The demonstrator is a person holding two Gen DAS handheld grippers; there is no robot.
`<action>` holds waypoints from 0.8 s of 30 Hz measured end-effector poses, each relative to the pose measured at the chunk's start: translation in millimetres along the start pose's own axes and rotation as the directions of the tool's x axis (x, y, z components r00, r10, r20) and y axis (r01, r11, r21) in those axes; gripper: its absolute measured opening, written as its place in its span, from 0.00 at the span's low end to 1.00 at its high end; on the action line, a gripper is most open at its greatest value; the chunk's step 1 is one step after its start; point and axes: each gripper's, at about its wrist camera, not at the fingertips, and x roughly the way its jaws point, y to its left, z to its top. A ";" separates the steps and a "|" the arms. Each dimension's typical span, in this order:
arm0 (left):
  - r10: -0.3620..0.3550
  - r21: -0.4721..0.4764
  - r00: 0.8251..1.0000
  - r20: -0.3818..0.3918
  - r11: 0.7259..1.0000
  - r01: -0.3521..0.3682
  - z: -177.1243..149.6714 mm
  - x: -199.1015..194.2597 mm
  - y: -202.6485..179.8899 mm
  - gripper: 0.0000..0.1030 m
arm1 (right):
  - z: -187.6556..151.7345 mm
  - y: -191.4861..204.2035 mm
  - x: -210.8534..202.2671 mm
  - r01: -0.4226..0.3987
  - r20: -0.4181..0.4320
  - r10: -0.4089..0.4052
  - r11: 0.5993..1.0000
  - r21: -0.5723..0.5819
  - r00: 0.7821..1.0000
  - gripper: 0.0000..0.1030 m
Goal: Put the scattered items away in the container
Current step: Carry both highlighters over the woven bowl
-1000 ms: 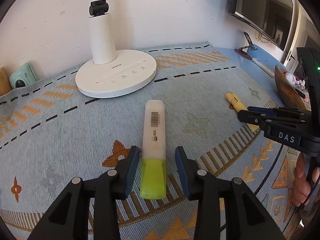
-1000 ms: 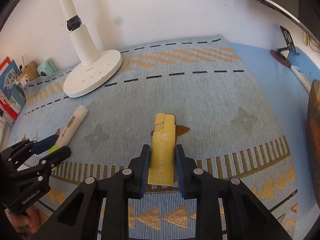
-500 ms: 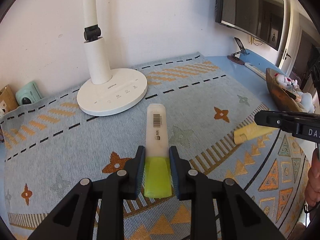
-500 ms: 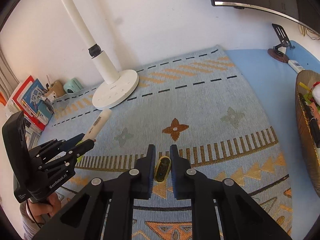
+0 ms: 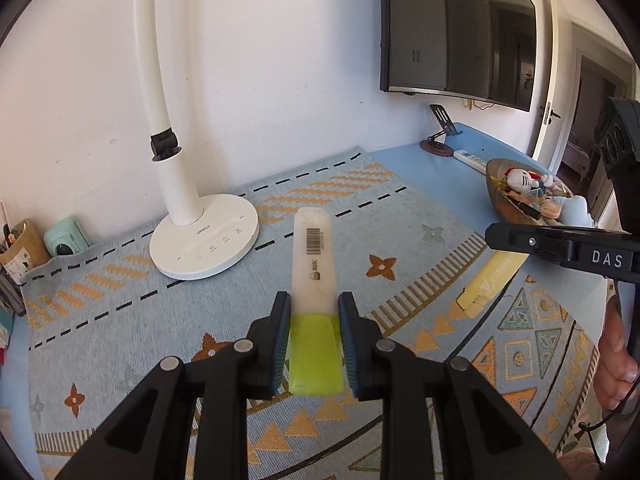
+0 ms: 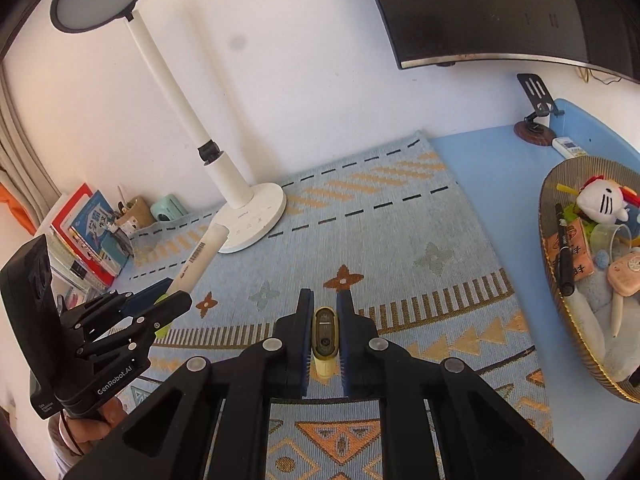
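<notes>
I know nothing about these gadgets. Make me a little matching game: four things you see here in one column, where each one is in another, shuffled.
Things:
1. highlighter
2. yellow stick
3. plush toy
4. lamp

Places:
A. in the basket
B. in the left gripper
C. standing on the mat
D. in the right gripper

Pairs: 1-B, 2-D, 3-A, 4-C

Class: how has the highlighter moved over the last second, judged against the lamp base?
Yes. The highlighter, shut in the left gripper, has risen off the mat, away from the lamp base.
</notes>
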 end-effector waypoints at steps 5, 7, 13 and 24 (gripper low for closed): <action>-0.009 0.029 0.998 0.055 1.000 0.007 21.8 -14.5 -18.7 0.20 | 9.2 -2.6 -26.9 0.035 0.077 -0.033 0.999 -0.020 0.996 0.12; -0.024 0.036 0.997 0.077 0.999 0.021 34.1 -18.5 -25.8 0.20 | 14.3 -7.2 -40.8 0.040 0.114 -0.037 0.999 -0.016 0.993 0.12; -0.105 0.072 0.985 0.138 0.993 0.095 79.8 -21.0 -63.6 0.20 | 31.8 -34.8 -89.1 0.100 0.236 -0.098 0.995 0.006 0.967 0.12; -0.298 0.225 0.941 0.161 0.939 0.259 146.7 11.0 -188.3 0.20 | 55.6 -136.7 -158.3 0.241 0.345 -0.286 0.956 0.167 0.894 0.12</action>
